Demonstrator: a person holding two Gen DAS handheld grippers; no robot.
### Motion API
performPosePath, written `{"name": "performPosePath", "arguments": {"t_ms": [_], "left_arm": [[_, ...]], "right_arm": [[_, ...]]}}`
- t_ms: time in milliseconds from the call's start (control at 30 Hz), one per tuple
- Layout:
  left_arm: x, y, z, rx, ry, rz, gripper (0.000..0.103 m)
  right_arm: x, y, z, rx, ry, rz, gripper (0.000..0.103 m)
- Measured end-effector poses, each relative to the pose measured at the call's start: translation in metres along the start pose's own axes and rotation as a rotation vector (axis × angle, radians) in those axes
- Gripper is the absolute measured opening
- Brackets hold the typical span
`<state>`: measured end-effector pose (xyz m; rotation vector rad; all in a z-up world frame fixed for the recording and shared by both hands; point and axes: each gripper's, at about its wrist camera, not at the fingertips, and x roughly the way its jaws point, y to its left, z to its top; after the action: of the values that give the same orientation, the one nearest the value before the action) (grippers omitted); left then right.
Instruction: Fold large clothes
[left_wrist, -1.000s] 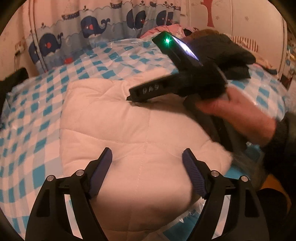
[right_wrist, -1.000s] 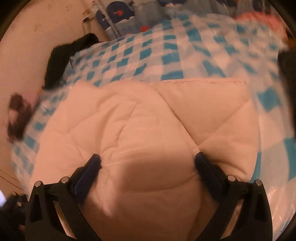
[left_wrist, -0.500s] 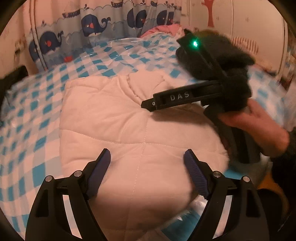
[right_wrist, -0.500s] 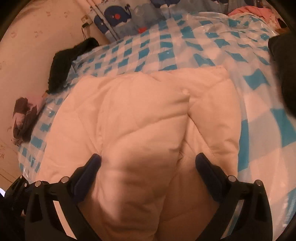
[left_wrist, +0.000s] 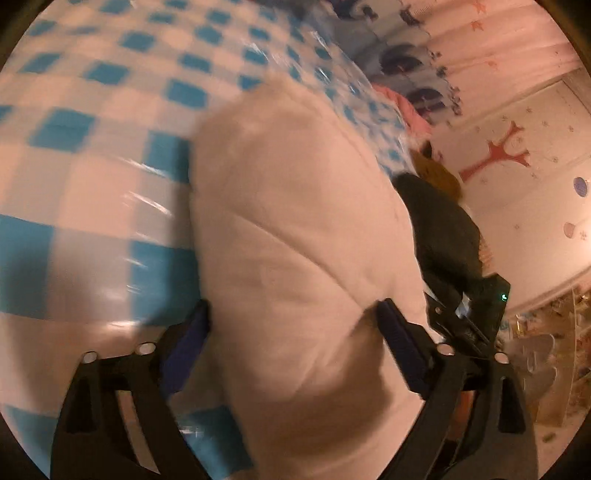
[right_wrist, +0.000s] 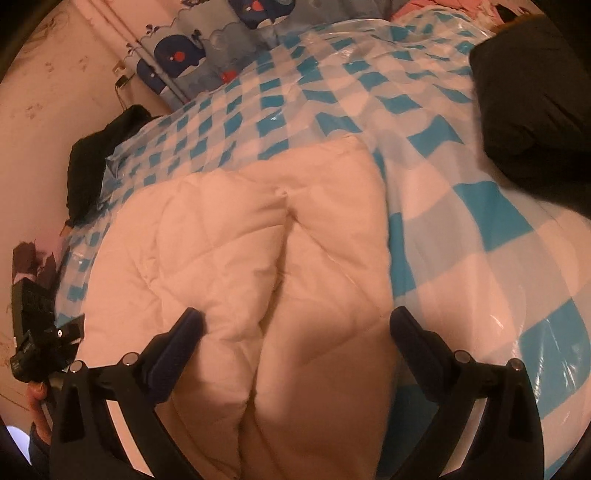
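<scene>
No writing can be read in either view, the lettering on the black gripper bodies being too blurred. The left gripper (left_wrist: 291, 321), low in its frame, has just been spreading its jaws and stands wide apart astride the cream quilted padded garment (left_wrist: 295, 229), whose bulk lies between the blue pads; contact is unclear in the blur. The right gripper (right_wrist: 295, 328) gapes equally wide over the garment's central fold. The garment fills the frame centre on the blue-and-white checked plastic-covered bed (right_wrist: 332, 85), a dark folded garment (right_wrist: 535, 107) at upper right and a whale-print curtain (right_wrist: 192, 48) at top.
</scene>
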<state>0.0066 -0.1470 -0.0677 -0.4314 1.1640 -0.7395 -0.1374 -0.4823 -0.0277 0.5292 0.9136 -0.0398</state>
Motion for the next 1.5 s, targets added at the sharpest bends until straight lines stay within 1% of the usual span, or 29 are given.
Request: {"name": "performPosePath", "arguments": {"t_ms": [100, 133, 167, 200, 267, 300, 333, 433, 467, 533, 633, 700, 733, 800, 867, 900, 967, 1000, 1033, 1067, 1100, 1167, 1200, 1233, 1300, 1333, 1367, 1433, 1500], "left_arm": [[0.007, -0.005, -0.001, 0.023, 0.019, -0.014, 0.093], [0.012, -0.005, 0.000, 0.022, 0.031, -0.024, 0.095], [0.019, -0.008, 0.000, 0.036, 0.043, -0.022, 0.095], [0.021, -0.013, 0.000, 0.062, 0.042, 0.002, 0.096], [0.019, -0.037, -0.005, 0.174, 0.002, 0.063, 0.089], [0.013, -0.048, -0.008, 0.224, -0.026, 0.077, 0.076], [0.003, -0.062, -0.014, 0.296, -0.063, 0.100, 0.072], [-0.027, -0.084, -0.025, 0.419, -0.125, 0.141, 0.068], [-0.043, -0.084, -0.028, 0.449, -0.148, 0.153, 0.068], [-0.071, -0.083, -0.030, 0.487, -0.186, 0.181, 0.068], [-0.118, -0.057, -0.019, 0.471, -0.232, 0.248, 0.068], [-0.158, -0.025, -0.008, 0.415, -0.268, 0.287, 0.068], [-0.172, -0.010, -0.001, 0.392, -0.282, 0.308, 0.068], [-0.201, 0.015, 0.003, 0.354, -0.314, 0.361, 0.068], [-0.233, 0.049, 0.007, 0.289, -0.347, 0.420, 0.068], [-0.242, 0.065, 0.008, 0.262, -0.351, 0.452, 0.068], [-0.241, 0.106, 0.013, 0.192, -0.316, 0.515, 0.072], [-0.234, 0.129, 0.016, 0.131, -0.277, 0.535, 0.077], [-0.225, 0.159, 0.016, 0.055, -0.243, 0.539, 0.086], [-0.222, 0.175, 0.015, 0.021, -0.237, 0.515, 0.088], [-0.224, 0.178, 0.014, 0.016, -0.235, 0.489, 0.090], [-0.235, 0.169, 0.015, 0.047, -0.241, 0.491, 0.089], [-0.245, 0.163, 0.014, 0.059, -0.270, 0.508, 0.089], [-0.263, 0.154, 0.011, 0.069, -0.337, 0.537, 0.089], [-0.291, 0.143, 0.005, 0.067, -0.466, 0.533, 0.089], [-0.306, 0.136, 0.002, 0.065, -0.547, 0.496, 0.089], [-0.311, 0.132, 0.003, 0.071, -0.584, 0.443, 0.089], [-0.301, 0.124, 0.010, 0.106, -0.579, 0.399, 0.089], [-0.273, 0.126, 0.016, 0.148, -0.533, 0.361, 0.089]], "right_arm": [[-0.001, 0.005, -0.010, -0.043, -0.039, -0.073, 0.097], [0.010, 0.003, -0.012, -0.024, -0.006, -0.051, 0.097], [0.028, -0.005, -0.016, 0.053, 0.062, 0.012, 0.098], [0.035, -0.013, -0.017, 0.129, 0.080, 0.063, 0.098], [0.037, -0.017, -0.014, 0.160, 0.106, 0.108, 0.098], [0.034, -0.014, -0.013, 0.159, 0.102, 0.121, 0.098], [0.032, -0.009, -0.013, 0.144, 0.097, 0.119, 0.098], [0.019, 0.025, -0.015, 0.072, 0.044, 0.106, 0.098], [0.019, 0.044, -0.016, 0.047, 0.051, 0.172, 0.097], [0.020, 0.086, -0.017, -0.039, 0.046, 0.157, 0.097], [0.039, 0.147, -0.016, -0.093, 0.080, 0.230, 0.096], [0.053, 0.204, -0.014, -0.169, 0.069, 0.282, 0.096], [0.058, 0.219, -0.014, -0.188, 0.071, 0.298, 0.096], [0.082, 0.272, -0.015, -0.244, 0.097, 0.351, 0.096], [0.108, 0.307, -0.022, -0.293, 0.123, 0.369, 0.097], [0.129, 0.325, -0.031, -0.335, 0.142, 0.340, 0.097], [0.175, 0.338, -0.051, -0.393, 0.191, 0.301, 0.097], [0.186, 0.333, -0.056, -0.370, 0.221, 0.329, 0.097], [0.193, 0.325, -0.054, -0.334, 0.246, 0.360, 0.097], [0.191, 0.320, -0.051, -0.334, 0.262, 0.366, 0.097], [0.188, 0.316, -0.048, -0.333, 0.279, 0.370, 0.097], [0.175, 0.303, -0.039, -0.284, 0.312, 0.376, 0.097], [0.154, 0.301, -0.029, -0.288, 0.254, 0.360, 0.097], [0.141, 0.300, -0.021, -0.288, 0.213, 0.370, 0.097], [0.104, 0.312, 0.001, -0.264, 0.087, 0.452, 0.097], [0.092, 0.330, 0.011, -0.269, 0.034, 0.490, 0.097], [0.091, 0.347, 0.017, -0.279, 0.021, 0.514, 0.097], [0.112, 0.393, 0.029, -0.255, 0.093, 0.635, 0.097], [0.146, 0.415, 0.027, -0.182, 0.153, 0.670, 0.097]]}}
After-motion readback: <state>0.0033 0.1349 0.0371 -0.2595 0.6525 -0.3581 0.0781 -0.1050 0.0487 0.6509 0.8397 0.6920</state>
